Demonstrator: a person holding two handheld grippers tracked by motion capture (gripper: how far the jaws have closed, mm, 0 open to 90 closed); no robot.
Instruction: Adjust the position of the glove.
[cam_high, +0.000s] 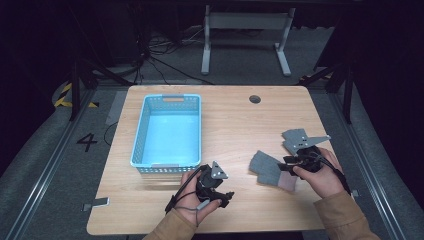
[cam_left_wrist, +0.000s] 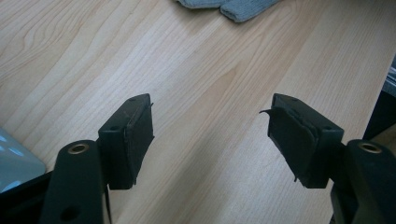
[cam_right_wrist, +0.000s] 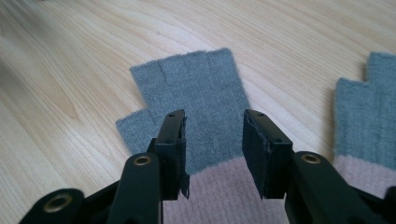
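Your right tongs (cam_right_wrist: 212, 149) stood open over a glove (cam_right_wrist: 196, 102) lying flat on the desk (cam_right_wrist: 70, 60); your left tongs (cam_left_wrist: 210, 140) were open, well apart from it.

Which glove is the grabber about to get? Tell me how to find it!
Start at the blue basket on the wooden table, then look toward the right gripper. Two grey gloves with pink cuffs lie there; it is the glove directly beneath the open jaws, not the other glove beside it.

tongs (cam_right_wrist: 214, 149): black, brass rivets | plates: grey | sleeves (cam_high: 345, 212): tan
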